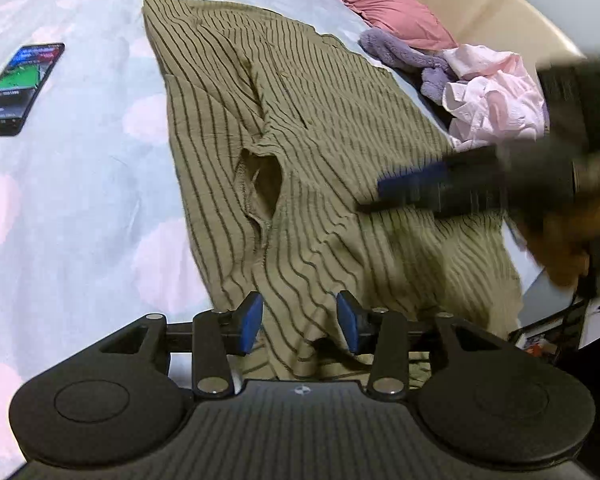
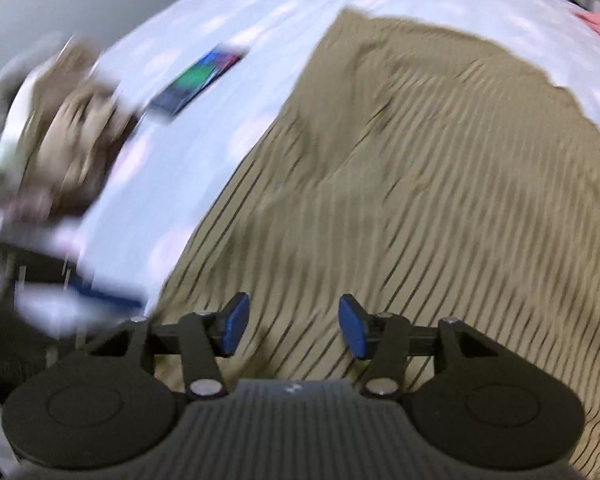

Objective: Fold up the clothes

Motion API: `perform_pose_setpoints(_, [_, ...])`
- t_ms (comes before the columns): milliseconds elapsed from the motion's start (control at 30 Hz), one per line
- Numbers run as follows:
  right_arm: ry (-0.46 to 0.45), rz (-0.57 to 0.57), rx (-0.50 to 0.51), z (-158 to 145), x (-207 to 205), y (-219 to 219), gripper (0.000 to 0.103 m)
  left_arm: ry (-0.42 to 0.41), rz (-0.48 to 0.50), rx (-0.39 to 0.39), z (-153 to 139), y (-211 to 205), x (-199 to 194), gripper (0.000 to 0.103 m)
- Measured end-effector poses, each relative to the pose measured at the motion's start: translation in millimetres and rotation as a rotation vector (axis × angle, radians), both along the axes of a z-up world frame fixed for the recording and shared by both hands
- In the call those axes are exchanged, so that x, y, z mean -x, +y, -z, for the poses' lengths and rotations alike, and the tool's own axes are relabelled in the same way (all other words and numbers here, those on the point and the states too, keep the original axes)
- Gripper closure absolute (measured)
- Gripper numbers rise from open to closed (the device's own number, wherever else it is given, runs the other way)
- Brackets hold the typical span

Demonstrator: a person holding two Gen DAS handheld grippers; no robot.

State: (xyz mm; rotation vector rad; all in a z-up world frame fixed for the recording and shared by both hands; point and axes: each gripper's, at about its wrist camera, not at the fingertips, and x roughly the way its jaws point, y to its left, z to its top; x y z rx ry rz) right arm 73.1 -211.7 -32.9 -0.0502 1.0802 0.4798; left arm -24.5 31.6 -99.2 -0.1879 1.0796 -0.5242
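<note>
While the striped shirt [image 1: 300,152] lies spread across the middle of the bed [image 1: 80,200], both tongs hang over its near edge with nothing in them. At the bottom of the left picture, the left tongs [image 1: 299,322] have their blue pads wide apart, with cloth showing in the gap but not pinched. At the bottom of the right picture, the right tongs [image 2: 294,330] are wide apart too, and that picture is very blurry. From the left camera the right tongs also show as a dark smear at the right side of the frame, low over the shirt. A phone [image 1: 20,88] sits at the upper left on the sheet, well apart from the shirt. Some pink clothes [image 1: 496,96], a purple towel [image 1: 404,56] and a pink pillow [image 1: 384,0] sit at the upper right. I cannot tell if the shirt is partly folded or just laid out flat. To do a fold well, I think each pair of tongs should pinch only a thin bit of the edge, lift together, and keep the cloth smooth so no bumps get trapped.
</note>
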Motion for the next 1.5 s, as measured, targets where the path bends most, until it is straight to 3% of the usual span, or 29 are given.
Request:
perform_pose_setpoints(133, [-0.005, 0.119, -0.027, -2.5, -53.9, 4.6, 0.048, 0.056, 0.046, -0.013, 15.9, -13.1, -1.2, 0.062])
perform_pose_setpoints(300, [-0.029, 0.144, 0.019, 13.6, -109.6, 23.3, 0.048, 0.093, 0.095, -0.056, 26.6, -26.6, -7.1, 0.061])
perform_pose_setpoints(433, [-0.049, 0.163, 0.056, 26.5, -154.2, 38.3, 0.049, 0.141, 0.091, -0.035, 33.8, -23.3, -15.5, 0.061])
perform_pose_setpoints(533, [-0.034, 0.168, 0.051, 36.9, -177.1, 40.4, 0.063, 0.159, 0.095, -0.012, 36.7, -19.3, -18.8, 0.061])
perform_pose_setpoints(633, [-0.017, 0.154, 0.047, 47.9, -189.3, 45.8, 0.084, 0.168, 0.1, 0.009, 40.0, -15.6, -19.4, 0.061])
perform_pose_setpoints(667, [-0.018, 0.157, 0.047, 49.6, -190.7, 46.4, 0.1, 0.172, 0.1, 0.013, 40.2, -14.9, -20.2, 0.061])
perform_pose_setpoints(967, [-0.1, 0.361, -0.058, 15.5, -183.5, -9.3, 0.101, 0.172, 0.1, 0.022, 35.7, -13.6, -20.9, 0.061])
perform_pose_setpoints(1067, [-0.027, 0.387, -0.08, 29.0, -181.7, -26.4, 0.101, 0.16, 0.103, 0.022, 35.0, -11.8, -17.5, 0.061])
perform_pose_setpoints(1133, [0.012, 0.378, -0.056, 40.9, -179.6, -25.9, 0.1, 0.155, 0.102, 0.019, 34.4, -12.6, -16.5, 0.061])
perform_pose_setpoints(1200, [0.017, 0.372, 0.032, 48.2, -176.4, -17.9, 0.101, 0.154, 0.099, 0.012, 33.5, -13.0, -16.2, 0.061])
perform_pose_setpoints(1267, [-0.029, 0.412, 0.075, 44.9, -174.7, -19.0, 0.101, 0.153, 0.096, 0.003, 32.1, -14.4, -15.1, 0.061])
perform_pose_setpoints(1333, [-0.113, 0.476, -0.022, 29.7, -173.8, -33.1, 0.101, 0.145, 0.105, -0.004, 31.2, -15.3, -14.2, 0.061])
perform_pose_setpoints(1433, [-0.134, 0.487, -0.097, 18.9, -177.3, -45.1, 0.101, 0.134, 0.118, 0.003, 31.3, -10.7, -12.6, 0.061])
perform_pose_setpoints(1500, [0.006, 0.443, -0.111, 32.8, -188.0, -44.7, 0.096, 0.139, 0.118, 0.009, 31.4, -8.9, -12.9, 0.061])
